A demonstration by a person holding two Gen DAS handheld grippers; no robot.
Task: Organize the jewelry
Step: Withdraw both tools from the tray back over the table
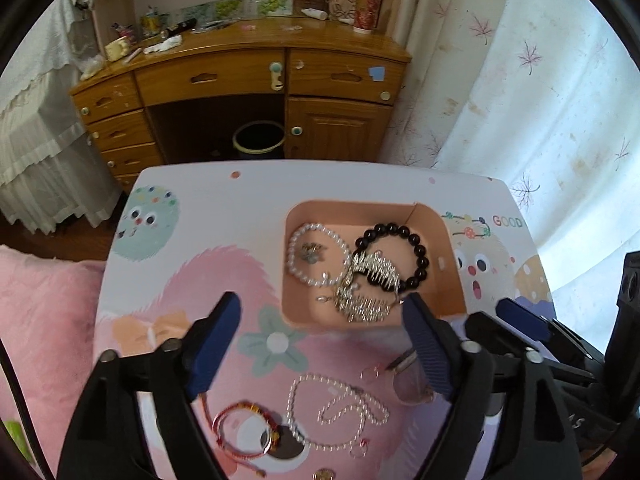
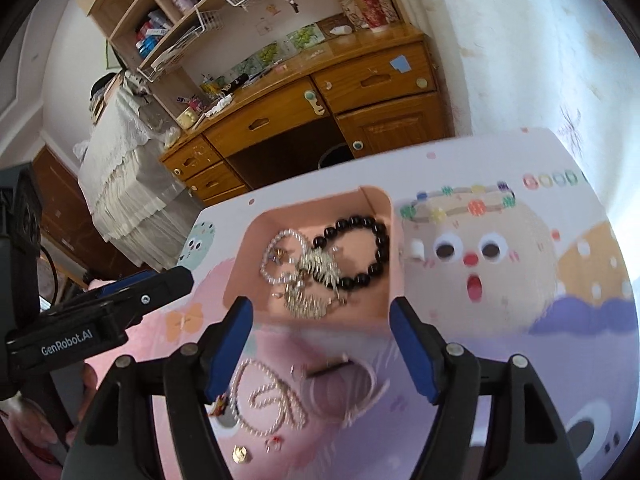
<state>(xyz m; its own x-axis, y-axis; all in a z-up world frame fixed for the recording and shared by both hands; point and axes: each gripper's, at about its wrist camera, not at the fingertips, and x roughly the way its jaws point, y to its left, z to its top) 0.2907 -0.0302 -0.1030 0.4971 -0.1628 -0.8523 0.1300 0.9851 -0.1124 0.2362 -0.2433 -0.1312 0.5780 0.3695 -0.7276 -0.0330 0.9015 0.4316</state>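
Sitting on a little table [image 1: 256,208] with cartoon faces is a pink box [image 1: 448,280], and the jewelry is lying partly inside it and partly in front of it. Inside the box a white pearl bracelet [image 1: 298,254] is lying at the left, a black bead bracelet [image 1: 418,250] at the right, and a shiny silver piece [image 1: 370,286] is resting over both. On the table in front of the box a long pearl necklace [image 1: 332,412] is curling around, with a red string bracelet [image 1: 240,432] just beside it on its left and glasses [image 1: 408,388] near its right. The left gripper [image 1: 322,312] is hanging over the front edge of the box with its blue fingers [image 1: 218,336] standing wide apart and holding nothing. The right gripper [image 2: 320,320] is hanging there too, its fingers [image 2: 410,344] also spread wide and empty, with the necklace [image 2: 272,400] lying below them
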